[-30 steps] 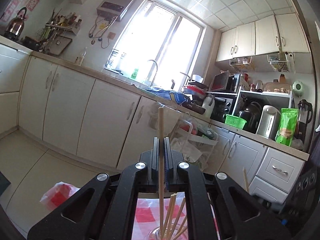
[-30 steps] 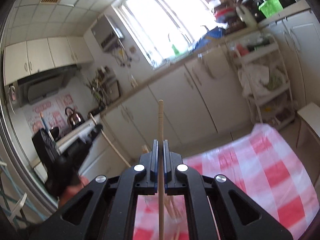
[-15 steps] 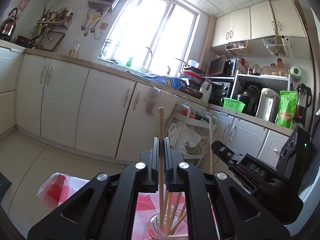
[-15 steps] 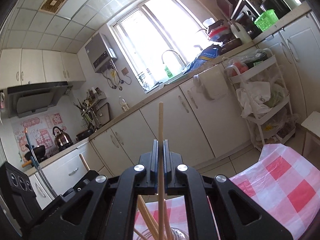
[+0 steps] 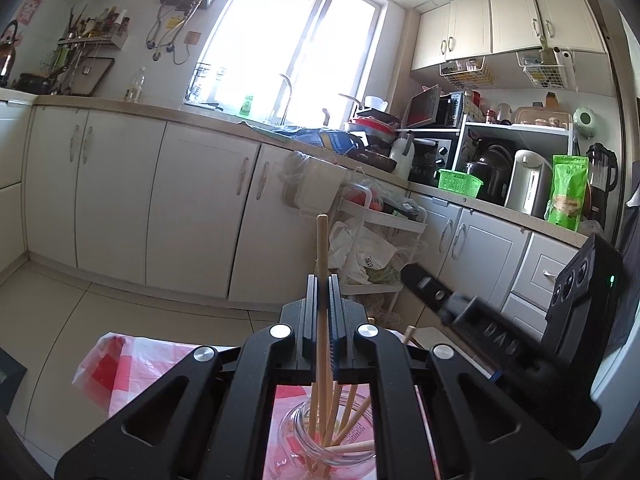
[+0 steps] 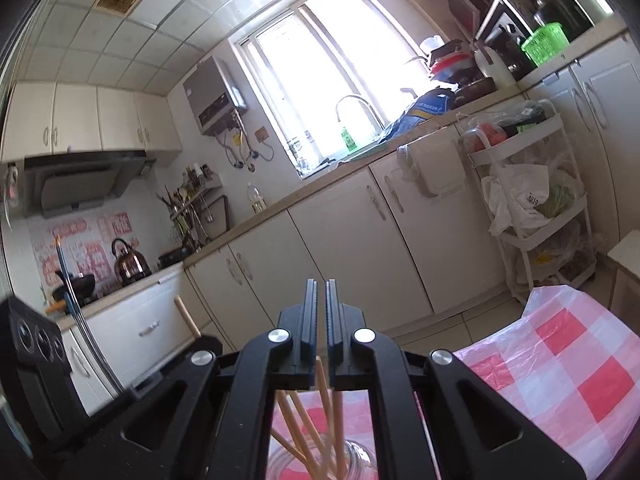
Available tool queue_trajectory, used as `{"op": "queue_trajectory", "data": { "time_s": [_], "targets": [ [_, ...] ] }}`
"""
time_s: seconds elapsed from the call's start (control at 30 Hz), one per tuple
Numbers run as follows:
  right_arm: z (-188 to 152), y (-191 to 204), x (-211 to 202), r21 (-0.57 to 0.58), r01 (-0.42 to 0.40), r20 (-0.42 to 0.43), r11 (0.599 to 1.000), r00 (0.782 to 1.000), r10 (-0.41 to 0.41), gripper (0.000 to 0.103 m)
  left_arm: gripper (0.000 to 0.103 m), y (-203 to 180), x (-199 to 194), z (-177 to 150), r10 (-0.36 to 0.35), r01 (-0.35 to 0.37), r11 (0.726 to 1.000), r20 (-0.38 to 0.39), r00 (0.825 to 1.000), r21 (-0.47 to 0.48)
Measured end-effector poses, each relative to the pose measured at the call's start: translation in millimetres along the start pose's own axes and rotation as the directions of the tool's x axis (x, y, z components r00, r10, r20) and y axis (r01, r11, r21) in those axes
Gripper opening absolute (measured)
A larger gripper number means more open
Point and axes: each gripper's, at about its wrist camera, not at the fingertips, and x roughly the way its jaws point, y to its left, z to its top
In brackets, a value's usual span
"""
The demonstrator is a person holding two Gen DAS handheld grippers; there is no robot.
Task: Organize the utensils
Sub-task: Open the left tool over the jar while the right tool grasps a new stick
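A glass jar [image 5: 298, 436] with several wooden chopsticks stands on a red-and-white checked cloth [image 5: 116, 364], right below both grippers. My left gripper [image 5: 322, 280] is shut on one upright chopstick [image 5: 322, 240], whose lower end reaches into the jar. In the right wrist view my right gripper [image 6: 319, 284] is shut to a narrow slit with nothing standing up out of it. One chopstick [image 6: 325, 408] leans in the jar [image 6: 360, 456] just under its jaws. The right gripper [image 5: 416, 278] faces the left one across the jar.
White kitchen cabinets [image 5: 200, 208] run along the far wall. A white trolley [image 6: 532, 208] stuffed with plastic bags stands by them. The corner of a low white stool [image 6: 628, 256] shows beyond the cloth's edge [image 6: 560, 380]. Tiled floor [image 5: 60, 300] lies between cloth and cabinets.
The chopstick that stood up out of my right jaws has slid down into the jar. My left gripper has sunk toward the jar with its chopstick, and the right gripper has drawn near.
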Motion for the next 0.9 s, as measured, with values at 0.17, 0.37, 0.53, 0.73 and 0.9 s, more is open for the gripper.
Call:
{"op": "queue_trajectory", "data": {
  "time_s": [0.17, 0.37, 0.53, 0.73, 0.9],
  "targets": [
    [9.0, -5.9, -1.2, 0.046, -0.015, -0.003, 0.999, 1.000, 0.015, 0.005, 0.005, -1.1, 2.0, 0.4, -0.013, 0.013, 1.000, -0.023, 1.000, 0.000],
    [-7.2, -19.9, -8.0, 0.085, 0.011, -0.128, 0.996, 0.992, 0.000, 0.006, 0.005, 5.2, 0.9, -4.3, -0.005, 0.003, 1.000, -0.046, 0.999, -0.024],
    [-18.7, -33.1, -50.3, 0.137, 0.069, -0.242, 0.988, 0.970, -0.034, 0.025, 0.005, 13.1, -3.6, 2.6, 0.000, -0.002, 0.999, -0.049, 0.999, -0.048],
    [-57.0, -39.2, -49.0, -0.023, 0.196, -0.605, 0.980, 0.778, -0.170, 0.030, 0.016, 8.3, -24.7, 14.9, 0.000, -0.001, 1.000, -0.041, 0.999, -0.031],
    [-94.3, -50.8, -31.9, -0.137, 0.302, -0.703, 0.943, 0.642, -0.308, 0.030, 0.029, 7.5, -54.9, 22.7, 0.002, -0.003, 0.998, -0.012, 1.000, -0.065]
  ]
}}
